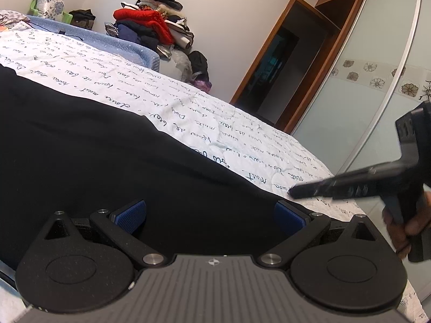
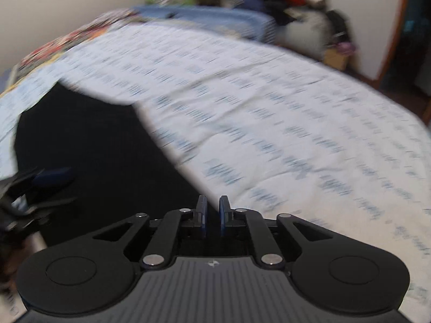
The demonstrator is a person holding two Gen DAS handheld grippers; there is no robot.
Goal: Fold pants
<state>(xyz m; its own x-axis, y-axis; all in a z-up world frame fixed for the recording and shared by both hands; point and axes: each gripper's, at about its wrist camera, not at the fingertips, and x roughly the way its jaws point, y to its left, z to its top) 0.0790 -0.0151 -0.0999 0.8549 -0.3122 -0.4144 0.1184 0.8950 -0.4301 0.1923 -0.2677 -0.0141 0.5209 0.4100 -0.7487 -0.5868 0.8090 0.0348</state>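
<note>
Black pants (image 1: pixel 94 148) lie spread on a bed with a script-printed white sheet (image 1: pixel 188 99). My left gripper (image 1: pixel 210 218) is open and low over the pants, with black cloth lying between its wide-apart blue pads (image 1: pixel 132 215) but not pinched. My right gripper (image 2: pixel 212 210) has its jaws nearly together at the right edge of the pants (image 2: pixel 94 148), where the black cloth runs in between its pads. The left wrist view shows the right gripper (image 1: pixel 293 191) from the side, held by a hand (image 1: pixel 404 228), tip on the pants' edge. The right wrist view is motion-blurred.
A pile of clothes (image 1: pixel 153 24) with a red jacket stands beyond the bed's far end. A wardrobe with sliding doors (image 1: pixel 363 80) and a doorway (image 1: pixel 277 62) are on the right. A blue blanket (image 1: pixel 113 40) lies along the far side of the bed.
</note>
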